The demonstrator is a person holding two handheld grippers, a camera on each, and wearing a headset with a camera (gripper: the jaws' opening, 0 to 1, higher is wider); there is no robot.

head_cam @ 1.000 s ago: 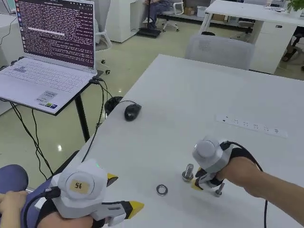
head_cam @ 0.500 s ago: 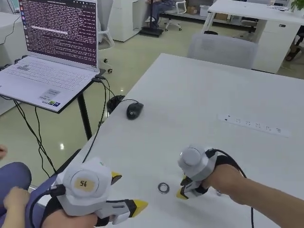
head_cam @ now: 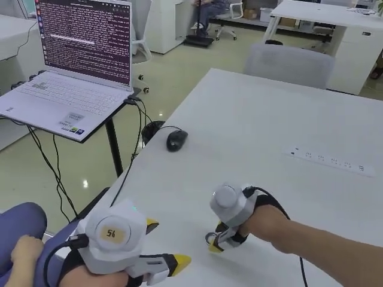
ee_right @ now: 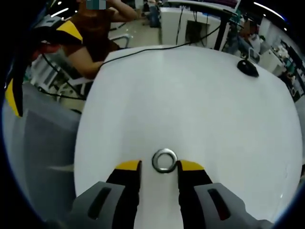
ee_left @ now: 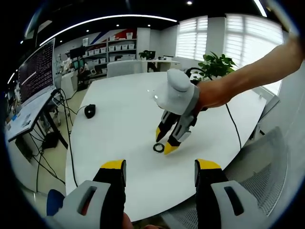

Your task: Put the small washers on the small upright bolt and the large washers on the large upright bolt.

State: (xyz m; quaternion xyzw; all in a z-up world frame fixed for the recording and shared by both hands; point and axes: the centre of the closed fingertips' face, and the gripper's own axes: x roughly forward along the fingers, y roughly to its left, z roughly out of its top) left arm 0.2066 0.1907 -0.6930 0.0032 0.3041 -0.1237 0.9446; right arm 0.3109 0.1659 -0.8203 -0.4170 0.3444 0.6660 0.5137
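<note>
In the head view the silver metal ring washer (head_cam: 209,238) is half covered by the jaws of the white, yellow-tipped right gripper (head_cam: 213,243); whether they touch it cannot be told. Nearer than the washer, the matching left gripper (head_cam: 166,244) is cut by the bottom edge. Far left of the washer, text on the open silver laptop (head_cam: 66,95) is too small to read.

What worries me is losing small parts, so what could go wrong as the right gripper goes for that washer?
1. The washer lies flat on the smooth table, between the open fingers of the right gripper and right at their tips; closing could flick it away instead of lifting it.
2. A grip by the tips alone would likely be shallow, so the washer might slip out when carried.
</note>
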